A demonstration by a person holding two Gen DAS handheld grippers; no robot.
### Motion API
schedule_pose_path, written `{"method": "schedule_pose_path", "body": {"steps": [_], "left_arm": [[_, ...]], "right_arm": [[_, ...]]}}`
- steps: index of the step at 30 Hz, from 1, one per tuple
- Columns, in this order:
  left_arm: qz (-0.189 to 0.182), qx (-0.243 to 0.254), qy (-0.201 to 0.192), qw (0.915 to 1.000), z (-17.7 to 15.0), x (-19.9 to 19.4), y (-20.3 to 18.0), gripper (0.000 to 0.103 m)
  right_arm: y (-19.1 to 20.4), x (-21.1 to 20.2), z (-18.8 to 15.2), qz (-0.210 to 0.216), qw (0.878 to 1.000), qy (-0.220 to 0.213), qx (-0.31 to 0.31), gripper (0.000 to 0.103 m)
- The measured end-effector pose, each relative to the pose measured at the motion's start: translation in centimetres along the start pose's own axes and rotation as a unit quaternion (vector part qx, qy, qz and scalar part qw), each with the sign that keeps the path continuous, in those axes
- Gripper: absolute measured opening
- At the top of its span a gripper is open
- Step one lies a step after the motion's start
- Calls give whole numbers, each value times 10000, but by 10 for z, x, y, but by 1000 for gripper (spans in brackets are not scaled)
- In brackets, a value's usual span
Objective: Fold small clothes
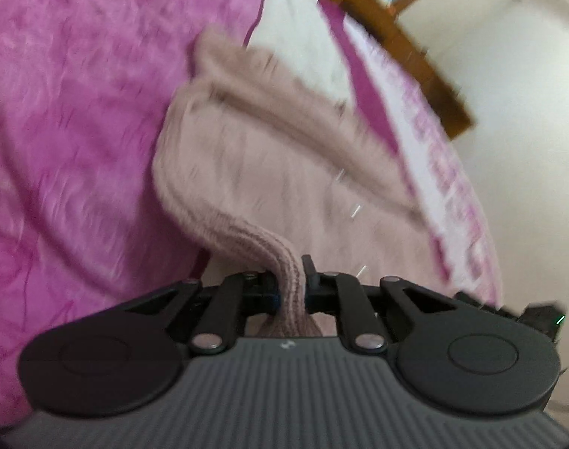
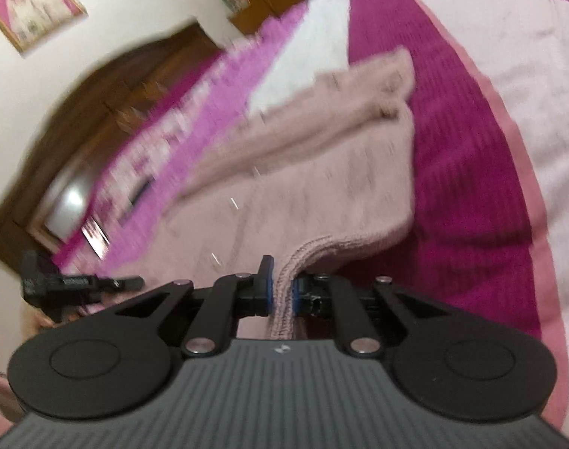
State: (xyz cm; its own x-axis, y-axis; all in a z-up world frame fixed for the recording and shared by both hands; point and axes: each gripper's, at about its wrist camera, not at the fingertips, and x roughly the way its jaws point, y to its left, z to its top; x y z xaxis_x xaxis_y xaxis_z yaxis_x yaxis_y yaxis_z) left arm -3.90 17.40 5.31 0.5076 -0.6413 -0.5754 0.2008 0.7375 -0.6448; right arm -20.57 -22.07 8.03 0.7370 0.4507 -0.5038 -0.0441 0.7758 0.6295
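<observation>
nearest, on each grey ribbed housing: a small pale logo mark, too small and blurred to read; no other legible writing in either view.

left hand-held gripper: jaws drawn almost together, clamped on the ribbed hem of a pale pink knit sweater. the hem bunches between the pads and runs back under the housing. pinch sits on the garment's left corner of the hem.

right hand-held gripper: blue-faced pads pressed tight on the same sweater, on the ribbed hem at its right corner. a fold of knit sticks up between the pads.

in the right wrist view the left hand-held gripper shows at the left edge, dark and blurred, near the sweater's other hem corner.

beyond the jaws: the sweater's body stretches away from both grips over the bed, sleeves lying folded across it toward the far end. motion blur throughout.

under it: a magenta bedspread on the left side, a deeper magenta ribbed blanket with a pink border on the right.

farther: a white pillow, a patterned pink-and-white sheet edge, a brown wooden headboard.

farthest: pale wall, a framed picture hanging on it.
</observation>
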Motion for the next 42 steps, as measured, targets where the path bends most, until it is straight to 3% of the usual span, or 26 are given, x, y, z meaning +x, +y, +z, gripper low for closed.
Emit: {"method": "schedule_pose_path", "body": {"steps": [8,12,16,23,32,42], "left_arm": [[80,-198,-849,9962,48,2,-9,12],[123,-211,-1017,9945,75,7,-17,12],[279,148,-1328,9906,100,5,-33,12],[433,345,-1589,9857,148,28,-52,12],[734,91,-1430,9870,194,91,-34,12],[1549,89,-895,9838,206,160,4,12]], "right_arm": [[-10,-7,45,421,9939,-970,305,10],[-12,-1,71,345,9904,-1307,287,10],[-12,6,103,310,9852,-1661,283,10],[-9,35,156,70,9805,-1961,132,10],[-26,97,212,-334,9806,-1916,259,10],[-77,182,220,-1026,9823,-1465,554,10]]}}
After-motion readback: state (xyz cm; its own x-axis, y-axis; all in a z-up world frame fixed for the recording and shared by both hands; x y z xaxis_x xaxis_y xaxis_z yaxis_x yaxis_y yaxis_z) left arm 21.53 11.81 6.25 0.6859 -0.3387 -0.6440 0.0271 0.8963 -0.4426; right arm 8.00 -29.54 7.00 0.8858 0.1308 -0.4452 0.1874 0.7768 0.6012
